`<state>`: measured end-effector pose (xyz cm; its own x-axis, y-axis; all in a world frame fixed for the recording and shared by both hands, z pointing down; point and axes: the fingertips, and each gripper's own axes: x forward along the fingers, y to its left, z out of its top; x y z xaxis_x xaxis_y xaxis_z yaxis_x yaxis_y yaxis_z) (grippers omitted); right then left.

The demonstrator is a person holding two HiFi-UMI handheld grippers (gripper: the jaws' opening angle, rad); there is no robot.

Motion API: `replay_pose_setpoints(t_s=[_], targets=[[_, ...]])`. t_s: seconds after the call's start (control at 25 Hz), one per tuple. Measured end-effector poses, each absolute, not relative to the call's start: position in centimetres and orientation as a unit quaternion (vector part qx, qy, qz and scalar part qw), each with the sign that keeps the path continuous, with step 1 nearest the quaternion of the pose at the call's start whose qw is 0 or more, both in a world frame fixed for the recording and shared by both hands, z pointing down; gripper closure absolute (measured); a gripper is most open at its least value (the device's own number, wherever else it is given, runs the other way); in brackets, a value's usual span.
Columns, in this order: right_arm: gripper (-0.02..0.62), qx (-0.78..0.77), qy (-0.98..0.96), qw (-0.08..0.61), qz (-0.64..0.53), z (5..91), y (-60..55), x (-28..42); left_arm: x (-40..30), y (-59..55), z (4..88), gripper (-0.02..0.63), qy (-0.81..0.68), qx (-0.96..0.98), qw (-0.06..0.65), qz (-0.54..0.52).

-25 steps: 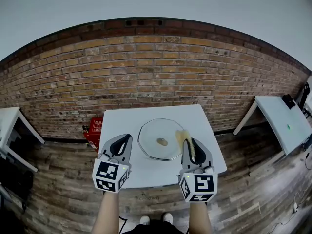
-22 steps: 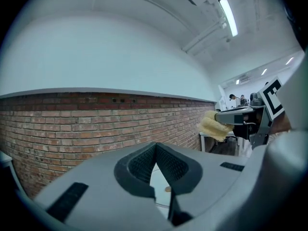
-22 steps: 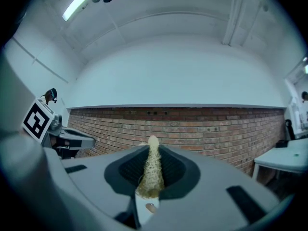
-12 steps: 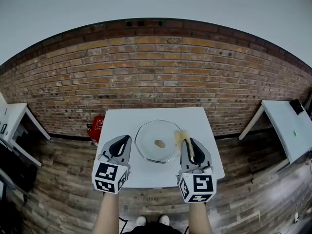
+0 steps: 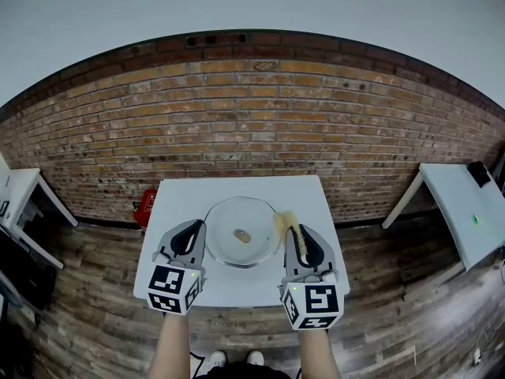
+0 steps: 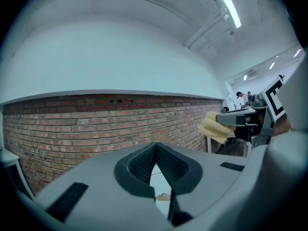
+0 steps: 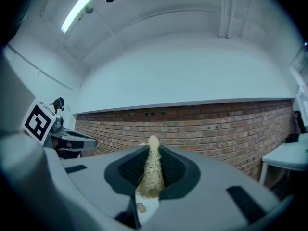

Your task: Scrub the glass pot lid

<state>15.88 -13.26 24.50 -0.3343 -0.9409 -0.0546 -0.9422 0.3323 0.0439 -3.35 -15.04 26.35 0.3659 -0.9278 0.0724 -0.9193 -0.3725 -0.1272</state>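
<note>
Flanking one glass lid point(image 5: 241, 242), two grippers: left gripper point(image 5: 198, 226), fingers point(image 6: 138, 164) together; right gripper point(image 5: 298, 232), fingers point(image 7: 174, 170) clamped on one scrubber point(image 5: 282, 221).

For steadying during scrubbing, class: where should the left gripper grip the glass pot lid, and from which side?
Probably its centre knob, from above: the glass pot lid lies flat on the white table, knob up, leaving the rim hard to pinch.

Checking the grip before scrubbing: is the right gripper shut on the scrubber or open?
Shut on it: the right gripper pinches the yellow scrubber, whose tip pokes past its jaws.
</note>
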Motion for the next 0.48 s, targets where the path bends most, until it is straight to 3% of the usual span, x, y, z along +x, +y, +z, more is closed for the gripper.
replay_pose_setpoints(t_s=[0.48], targets=[[0.537,-0.570,0.821,0.013,0.026,25.1,-15.0,16.7,-3.3,-16.1,26.7,0.595,0.572,-0.816,0.030,-0.074]])
